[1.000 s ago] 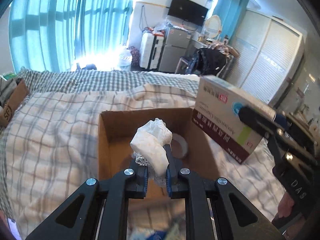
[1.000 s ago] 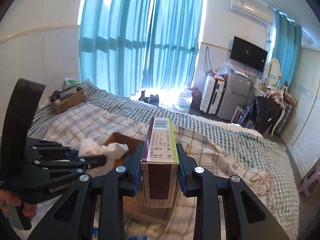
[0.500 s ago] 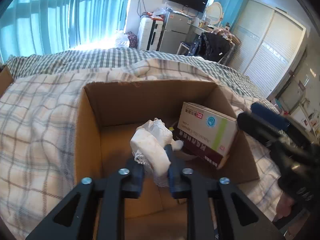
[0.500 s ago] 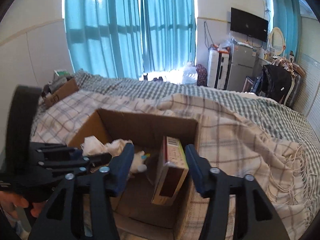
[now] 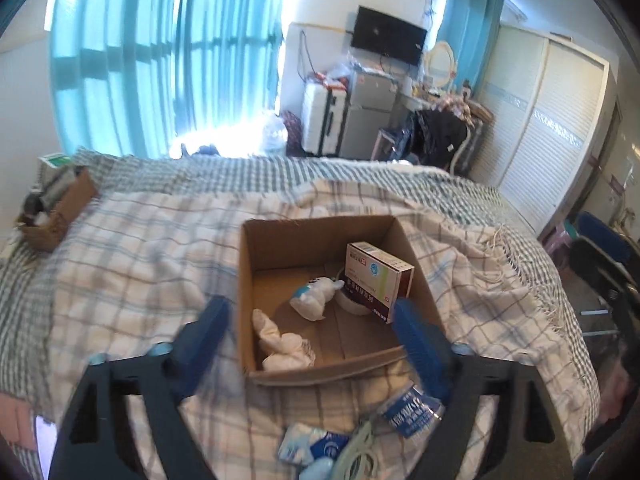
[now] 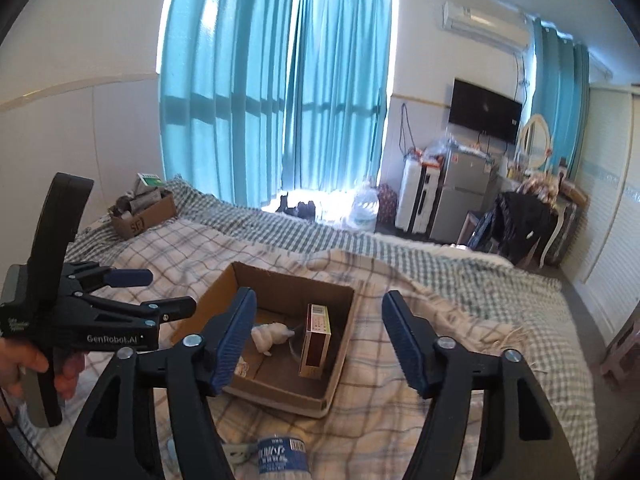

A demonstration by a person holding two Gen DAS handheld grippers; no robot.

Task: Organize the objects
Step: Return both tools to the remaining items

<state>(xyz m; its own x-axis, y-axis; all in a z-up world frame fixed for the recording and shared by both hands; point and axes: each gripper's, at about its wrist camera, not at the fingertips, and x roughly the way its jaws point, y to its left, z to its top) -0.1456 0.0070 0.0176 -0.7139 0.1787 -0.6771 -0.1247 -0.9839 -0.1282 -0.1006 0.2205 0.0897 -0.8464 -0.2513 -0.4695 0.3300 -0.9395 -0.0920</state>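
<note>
Left wrist view had the cardboard box holding a white-and-maroon medicine carton tilted against its wall, white socks beside; left gripper and right gripper both spread wide, empty.

Carton on bed, mid. Inside: medicine box right, plush toy centre, cloth wad near-left corner. Bottle before carton.

At the left of the right wrist view, the left gripper carries white lettering "GenRobot.AI" on its black body. A small cardboard box in the upper left bears dark letters that look like "SF". Print on the medicine box and water bottle is too small to read.
</note>
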